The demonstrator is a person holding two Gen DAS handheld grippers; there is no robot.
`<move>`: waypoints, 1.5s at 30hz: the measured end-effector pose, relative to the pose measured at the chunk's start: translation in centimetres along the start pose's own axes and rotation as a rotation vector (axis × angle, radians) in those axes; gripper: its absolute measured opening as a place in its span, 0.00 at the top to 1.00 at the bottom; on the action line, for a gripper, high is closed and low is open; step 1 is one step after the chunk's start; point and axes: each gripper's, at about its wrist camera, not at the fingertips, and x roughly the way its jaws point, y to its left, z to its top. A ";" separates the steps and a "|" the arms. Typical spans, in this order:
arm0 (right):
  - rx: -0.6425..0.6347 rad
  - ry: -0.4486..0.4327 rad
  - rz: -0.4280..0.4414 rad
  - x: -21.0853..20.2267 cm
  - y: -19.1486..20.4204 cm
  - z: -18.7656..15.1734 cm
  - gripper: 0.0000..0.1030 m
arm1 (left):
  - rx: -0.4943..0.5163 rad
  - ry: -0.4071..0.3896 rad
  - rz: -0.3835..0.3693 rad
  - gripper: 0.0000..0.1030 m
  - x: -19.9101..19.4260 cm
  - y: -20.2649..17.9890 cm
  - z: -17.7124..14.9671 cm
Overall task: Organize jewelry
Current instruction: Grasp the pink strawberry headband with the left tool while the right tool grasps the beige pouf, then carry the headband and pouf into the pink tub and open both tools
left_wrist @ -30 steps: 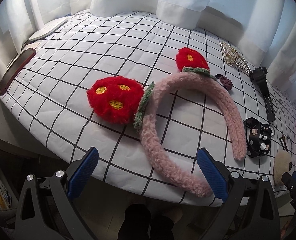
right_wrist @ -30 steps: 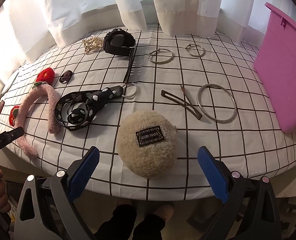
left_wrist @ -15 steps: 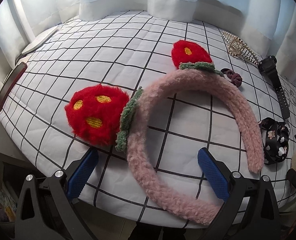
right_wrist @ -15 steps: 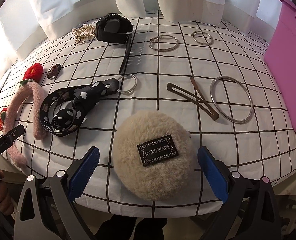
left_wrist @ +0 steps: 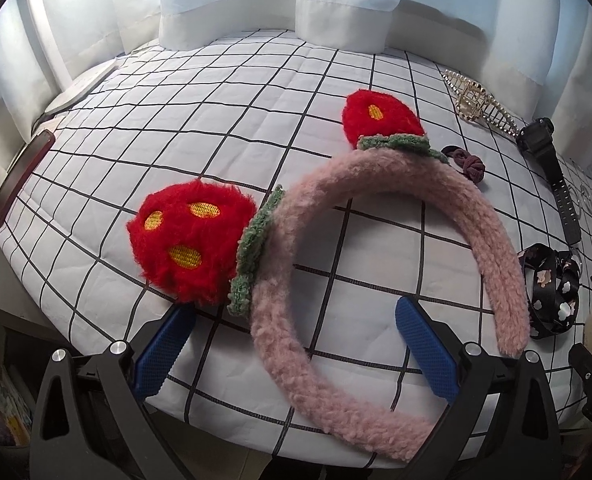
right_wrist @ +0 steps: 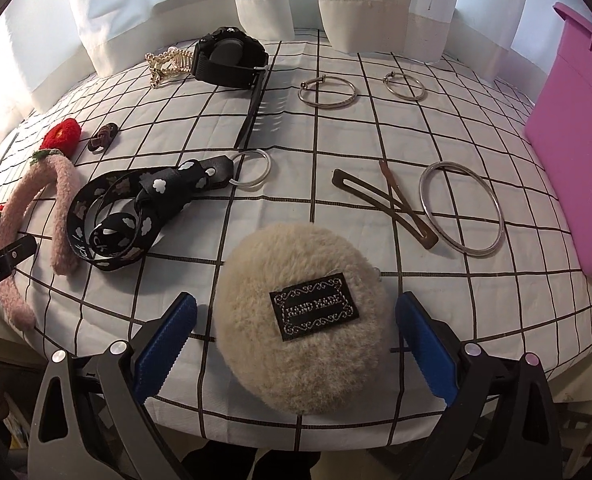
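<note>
A: In one second you bring both grippers closer. The left gripper [left_wrist: 291,352], fingers wide apart and grasping nothing, now straddles the pink headband [left_wrist: 376,280]. The right gripper [right_wrist: 296,340], also spread, frames the fluffy pouch [right_wrist: 296,312].

B: So two pickups are near?

A: I judge yes. The pink box [right_wrist: 572,152] waits at 3 o'clock on the desk [right_wrist: 336,136], checked cloth, white curtains [right_wrist: 175,4] behind.

Pink fuzzy headband [left_wrist: 380,264] with two red strawberry puffs lies flat at table's near-left edge. Cream fluffy pouch [right_wrist: 300,316], black label up, lies flat at the near edge.
</note>
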 end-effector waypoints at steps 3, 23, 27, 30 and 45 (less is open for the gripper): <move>0.027 -0.011 0.019 -0.2 -0.4 0.0 0.10 | 0.017 -0.011 -0.007 0.28 -0.4 -0.3 0.1; 0.084 -0.113 0.068 -3.9 -0.8 0.6 0.46 | -0.020 -0.083 -0.105 0.88 -4.1 0.8 2.4; 0.090 -0.128 0.075 -5.2 -0.7 1.2 0.46 | -0.016 -0.114 -0.137 0.88 -5.8 0.8 3.7; 0.101 -0.147 0.077 -6.4 -0.7 1.8 0.46 | -0.005 -0.141 -0.166 0.88 -7.2 0.5 4.7; 0.264 -0.357 0.017 -16.2 -5.2 4.8 0.46 | 0.189 -0.301 -0.364 0.88 -14.9 -6.2 9.6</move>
